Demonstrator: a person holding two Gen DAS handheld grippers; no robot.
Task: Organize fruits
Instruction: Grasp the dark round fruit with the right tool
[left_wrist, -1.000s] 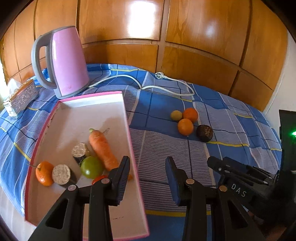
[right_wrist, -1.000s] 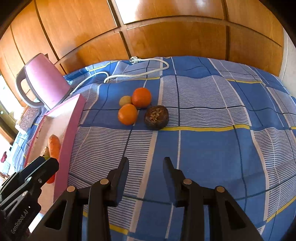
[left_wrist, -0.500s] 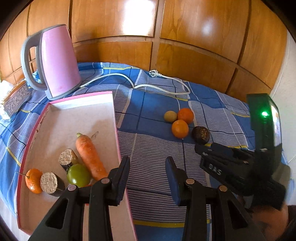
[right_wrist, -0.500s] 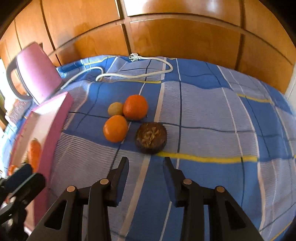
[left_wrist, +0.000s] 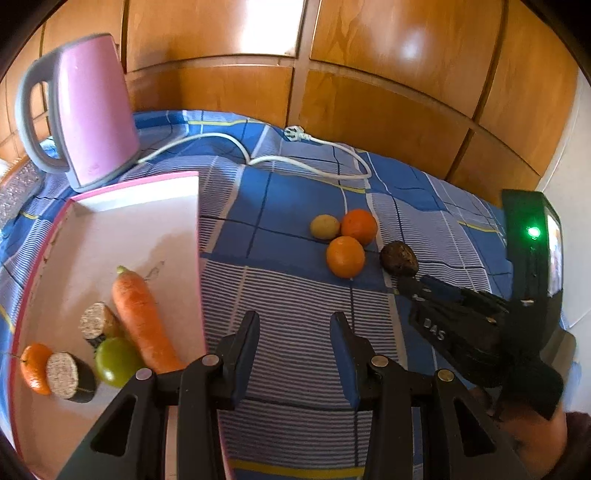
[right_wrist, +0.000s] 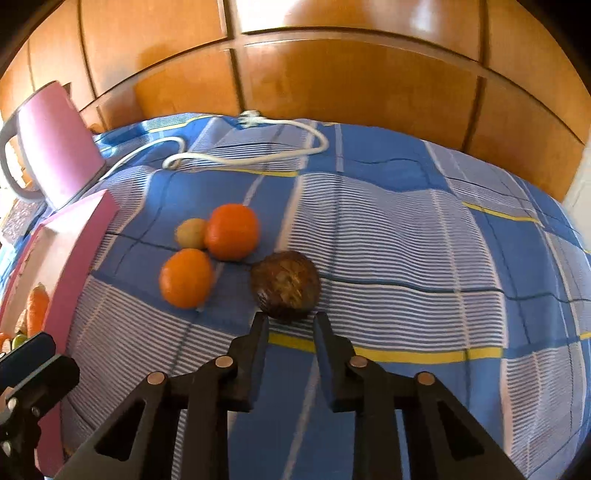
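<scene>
On the blue checked cloth lie two oranges (right_wrist: 232, 230) (right_wrist: 185, 277), a small yellowish fruit (right_wrist: 190, 232) and a dark brown fruit (right_wrist: 285, 284). My right gripper (right_wrist: 291, 319) hangs just short of the brown fruit, its jaws closing to a narrow gap with nothing between them. The left wrist view shows it (left_wrist: 402, 284) under the same fruit (left_wrist: 399, 258). My left gripper (left_wrist: 295, 321) is open and empty over the cloth beside the pink-rimmed tray (left_wrist: 147, 192). The tray holds a carrot (left_wrist: 140, 321), a green fruit (left_wrist: 116, 362), a small orange (left_wrist: 33, 365) and two dark cut pieces.
A pink kettle (left_wrist: 92, 110) stands behind the tray, and its white cord (left_wrist: 295, 158) loops across the cloth behind the fruits. Wooden panels close off the back. A silvery box (left_wrist: 18, 184) sits at the far left. A person's hand holds the right gripper at lower right.
My right gripper has come closer to the brown fruit and its jaws have narrowed. The left gripper has shifted right along the tray's edge, jaws unchanged.
</scene>
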